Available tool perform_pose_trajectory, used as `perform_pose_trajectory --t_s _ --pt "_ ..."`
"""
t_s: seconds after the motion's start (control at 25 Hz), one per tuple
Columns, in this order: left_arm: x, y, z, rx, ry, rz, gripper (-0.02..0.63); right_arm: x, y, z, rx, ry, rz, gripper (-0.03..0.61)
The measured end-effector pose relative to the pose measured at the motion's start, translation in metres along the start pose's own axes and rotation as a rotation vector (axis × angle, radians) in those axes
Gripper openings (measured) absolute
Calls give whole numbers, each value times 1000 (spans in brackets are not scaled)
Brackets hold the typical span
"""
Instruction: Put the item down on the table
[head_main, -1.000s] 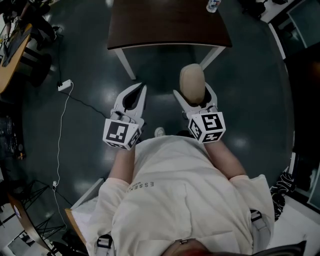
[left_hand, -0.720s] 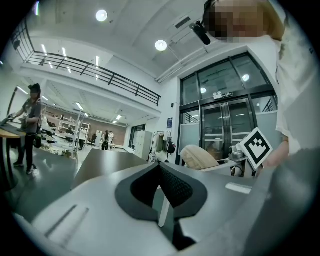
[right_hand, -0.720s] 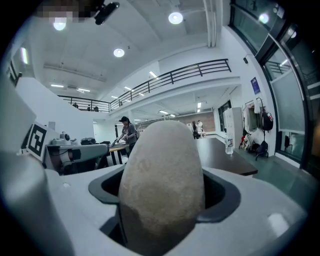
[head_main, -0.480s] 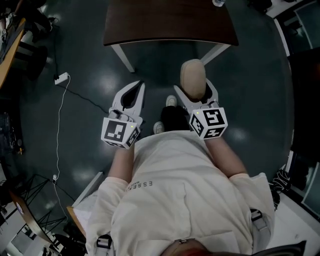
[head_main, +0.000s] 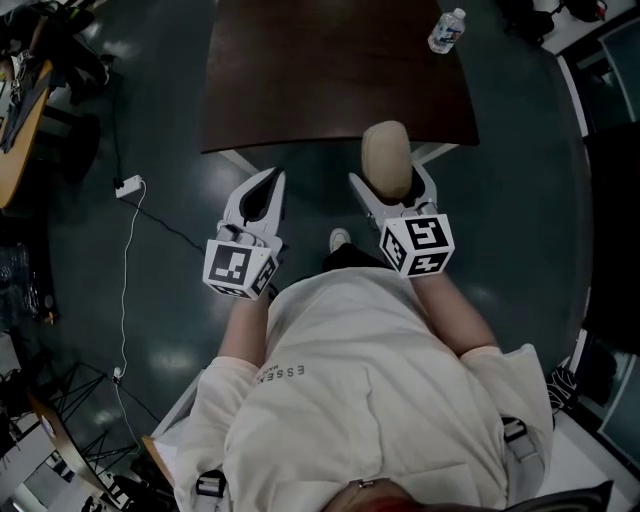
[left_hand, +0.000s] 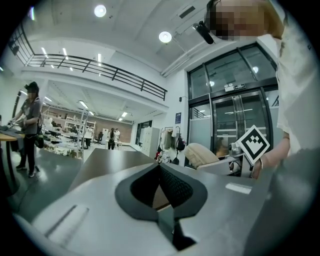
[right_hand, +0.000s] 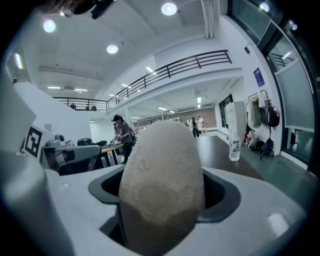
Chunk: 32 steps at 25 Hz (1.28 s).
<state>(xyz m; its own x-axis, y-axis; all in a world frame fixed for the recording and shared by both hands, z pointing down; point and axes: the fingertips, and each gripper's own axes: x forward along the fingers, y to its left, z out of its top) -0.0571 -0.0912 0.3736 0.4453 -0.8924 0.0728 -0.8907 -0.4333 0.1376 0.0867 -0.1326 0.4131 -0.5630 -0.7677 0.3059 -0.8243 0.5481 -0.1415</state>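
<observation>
The dark floor (head_main: 150, 120) is the biggest thing we see, and a white cord (head_main: 122, 290) runs across it on the left. Next comes the brown table (head_main: 340, 90), straight ahead of the person. Its top is bare but for a small water bottle (head_main: 446, 31) lying near the far right corner.

The person in the pale shirt (head_main: 360, 390) stands close to the near edge of the table, with one shoe (head_main: 339, 239) poking out below.

The right tongs (head_main: 390, 186) are closed on a tan egg-shaped lump (head_main: 387, 158). The lump stands up between the two sides and sticks out past the tips. From above, its top end just crosses the near edge of the table. From the right gripper view the table top lies past it and lower down, so we think the lump is in the air and not touching the table.

The left tongs (head_main: 274, 181) are pinched together with nothing in them. They hang over the floor, a little short of the table.

So we think the job is about half done. The lump is held tight and has reached the table's edge. What is left is to bring it over the bare brown top, lower it until it rests there, and then open the right tongs. It is round, so it may roll if we set it down on its end.
</observation>
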Motion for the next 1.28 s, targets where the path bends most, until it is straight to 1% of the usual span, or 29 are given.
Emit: perform_pose_trajectory --t_s 0.2,0.4,0.52,0.76,0.88,1.04,1.28 --pt "47 19 16 1 -10 22 8 39 -36 24 -1 7 12 391" --pt "81 39 12 -14 15 16 8 75 -58 31 6 27 4 391" --pt "106 59 6 -32 30 1 8 104 -67 31 9 53 -6 391" --pt "173 109 -1 -57 55 -50 8 174 -90 30 7 113 -34 391" --pt "201 141 1 -71 59 -64 8 217 -101 28 3 158 -49 391" --pt "238 183 -1 -66 70 -72 8 279 -117 15 -19 252 -53 391" --pt "279 208 -17 -99 116 -93 8 343 -138 -15 12 390 -45 391"
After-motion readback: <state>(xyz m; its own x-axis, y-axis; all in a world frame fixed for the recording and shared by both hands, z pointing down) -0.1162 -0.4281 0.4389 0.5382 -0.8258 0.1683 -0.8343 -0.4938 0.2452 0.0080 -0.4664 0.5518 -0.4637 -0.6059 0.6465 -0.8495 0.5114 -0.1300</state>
